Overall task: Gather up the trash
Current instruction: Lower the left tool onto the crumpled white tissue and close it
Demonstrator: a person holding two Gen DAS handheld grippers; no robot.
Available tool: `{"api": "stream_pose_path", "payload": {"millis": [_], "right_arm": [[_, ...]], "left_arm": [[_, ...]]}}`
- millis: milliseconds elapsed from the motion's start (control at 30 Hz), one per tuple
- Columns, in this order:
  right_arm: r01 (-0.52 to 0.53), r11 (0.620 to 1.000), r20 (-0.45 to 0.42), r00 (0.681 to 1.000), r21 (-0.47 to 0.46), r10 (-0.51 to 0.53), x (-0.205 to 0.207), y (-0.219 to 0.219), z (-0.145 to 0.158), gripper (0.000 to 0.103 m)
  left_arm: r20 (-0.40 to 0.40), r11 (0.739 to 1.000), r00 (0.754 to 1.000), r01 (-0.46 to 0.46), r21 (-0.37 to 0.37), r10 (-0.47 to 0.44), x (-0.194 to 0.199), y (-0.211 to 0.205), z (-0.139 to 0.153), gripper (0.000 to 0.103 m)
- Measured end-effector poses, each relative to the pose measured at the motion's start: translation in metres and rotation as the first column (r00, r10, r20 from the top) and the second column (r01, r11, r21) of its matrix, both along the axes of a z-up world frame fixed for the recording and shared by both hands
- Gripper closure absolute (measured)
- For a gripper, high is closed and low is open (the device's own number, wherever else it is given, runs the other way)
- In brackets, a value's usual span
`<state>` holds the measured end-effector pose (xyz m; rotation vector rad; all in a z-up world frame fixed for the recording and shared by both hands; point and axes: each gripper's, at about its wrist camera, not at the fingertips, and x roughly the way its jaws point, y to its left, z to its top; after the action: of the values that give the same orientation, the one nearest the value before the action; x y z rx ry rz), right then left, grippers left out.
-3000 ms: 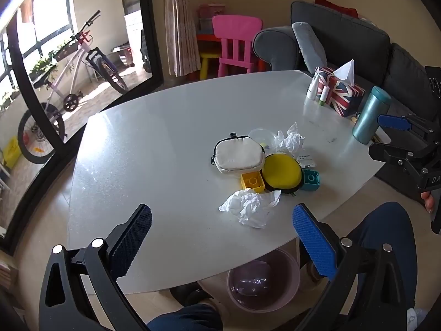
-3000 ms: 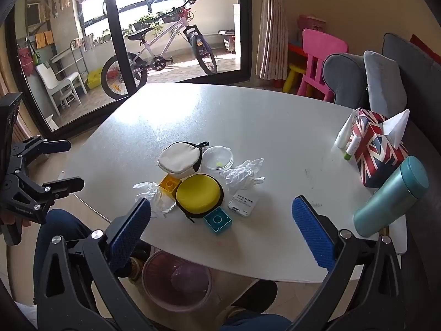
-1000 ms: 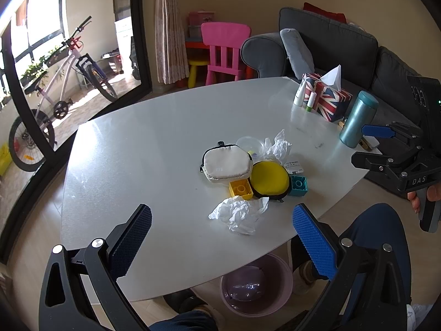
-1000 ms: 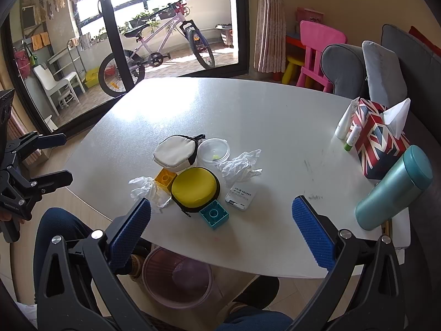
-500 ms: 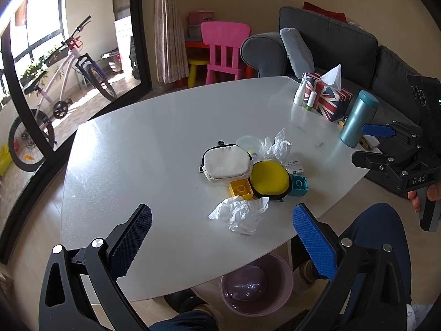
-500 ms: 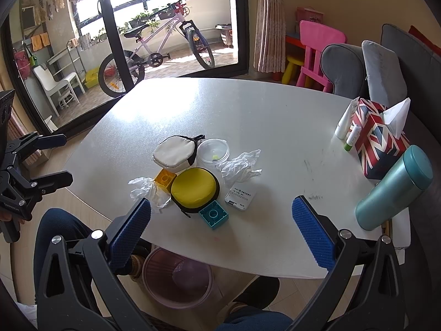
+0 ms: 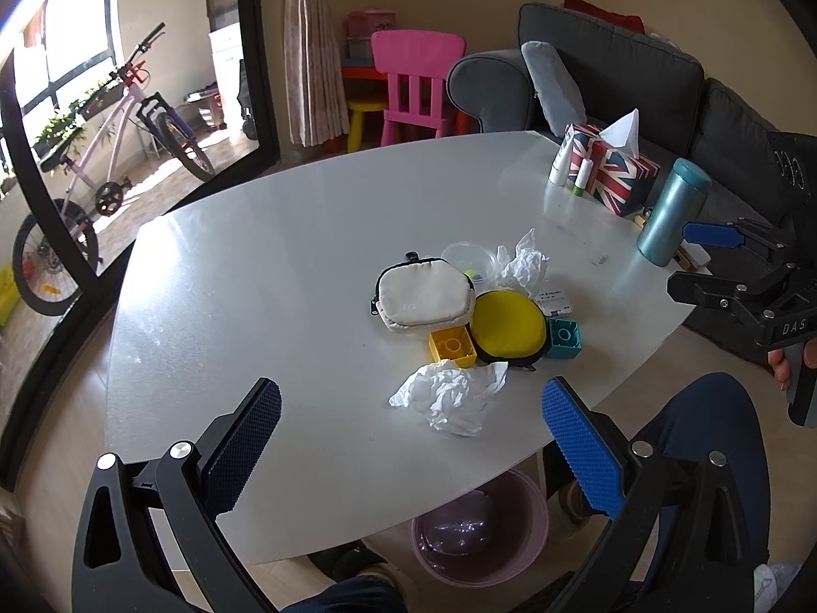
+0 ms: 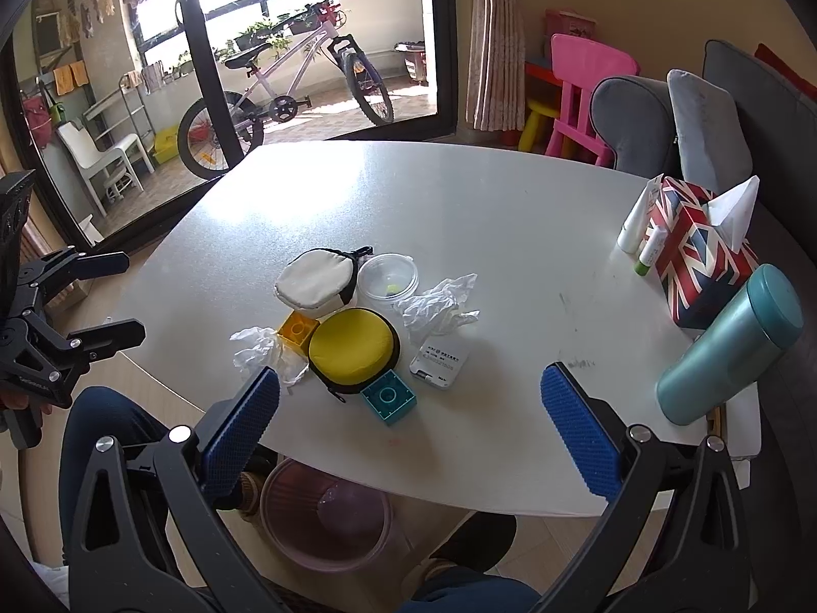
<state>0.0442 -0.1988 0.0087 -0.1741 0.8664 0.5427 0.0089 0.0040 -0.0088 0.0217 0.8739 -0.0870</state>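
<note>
Two crumpled white tissues lie on the white table point(image 7: 255, 281). One tissue point(image 7: 449, 396) is near the front edge, beside a yellow brick; the other tissue point(image 7: 521, 263) lies behind the yellow round case. A pink waste bin point(image 7: 480, 531) stands on the floor under the table's front edge. My left gripper point(image 7: 408, 439) hovers open above the front edge, short of the near tissue. My right gripper point(image 8: 408, 424) is open too, held above the edge near the teal brick. In the right wrist view I see the near tissue point(image 8: 260, 347), the far tissue point(image 8: 439, 306) and the bin point(image 8: 327, 516).
A white pouch point(image 7: 421, 301), yellow case point(image 7: 508, 327), yellow brick point(image 7: 452, 347), teal brick point(image 7: 564, 337), clear lidded tub point(image 7: 467, 258) and small white box point(image 7: 556, 304) cluster mid-table. A flag-print tissue box point(image 7: 610, 173) and teal flask point(image 7: 671, 212) stand at the right. The person's knees flank the bin.
Since three seconds ago both grippers have drawn back a little, so the table items look smaller. Over the last second nothing has visibly moved, and both grippers have stayed open.
</note>
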Motion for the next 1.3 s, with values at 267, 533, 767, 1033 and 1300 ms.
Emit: {"api": "stream_pose_path", "payload": {"millis": [267,533,767,1033,1300], "right_arm": [[0.005,1.0,-0.014,1.0,-0.005,-0.005,0.006,0.002,-0.006,0.003],[0.012,1.0,-0.031,0.999,-0.011,-0.012,0.011,0.002,-0.013,0.003],[0.017,1.0,-0.048,0.999,-0.025,-0.018,0.014,-0.001,-0.021,0.003],[0.018,0.999,-0.07,0.997,-0.038,-0.021,0.014,-0.003,-0.03,0.003],[0.008,0.999,-0.076,0.997,-0.042,-0.012,0.013,0.002,-0.034,0.003]], "left_arm": [[-0.081,1.0,0.997,0.011,0.008,-0.01,0.022,0.002,-0.028,0.005],[-0.179,0.999,0.983,0.039,0.002,-0.038,0.046,-0.01,-0.064,0.005],[-0.227,0.998,0.972,0.054,-0.017,-0.056,0.061,-0.015,-0.087,0.005],[-0.244,0.998,0.968,0.053,-0.027,-0.058,0.065,-0.014,-0.102,0.034],[-0.213,0.999,0.976,0.033,-0.026,-0.038,0.061,-0.006,-0.094,0.078]]}}
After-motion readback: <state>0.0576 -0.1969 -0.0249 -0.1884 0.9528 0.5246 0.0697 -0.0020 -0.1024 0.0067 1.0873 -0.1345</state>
